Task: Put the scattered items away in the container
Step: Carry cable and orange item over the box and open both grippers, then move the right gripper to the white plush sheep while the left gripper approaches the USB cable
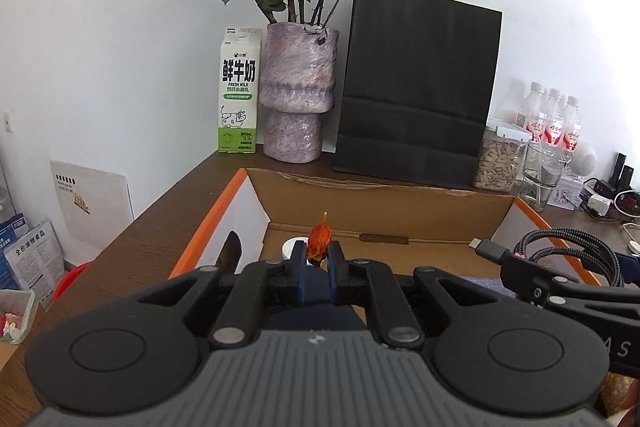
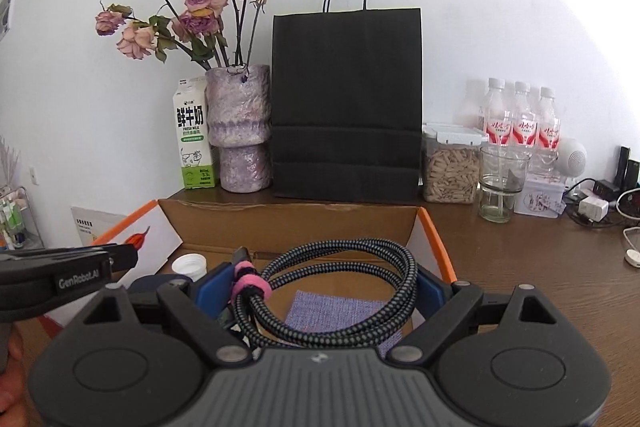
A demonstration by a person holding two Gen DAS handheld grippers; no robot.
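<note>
braided cable, corrugated cardboard box

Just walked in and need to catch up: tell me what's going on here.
A person is tidying loose items into the open cardboard box with orange edges. The left gripper is shut on a small dried orange rosebud; the right gripper holds a coiled black-and-blue braided cable with a pink strap. Both hover over the box, which already holds a white cap and purple cloth.

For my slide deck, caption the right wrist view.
Right gripper holds a coiled cable over the open box.
</note>
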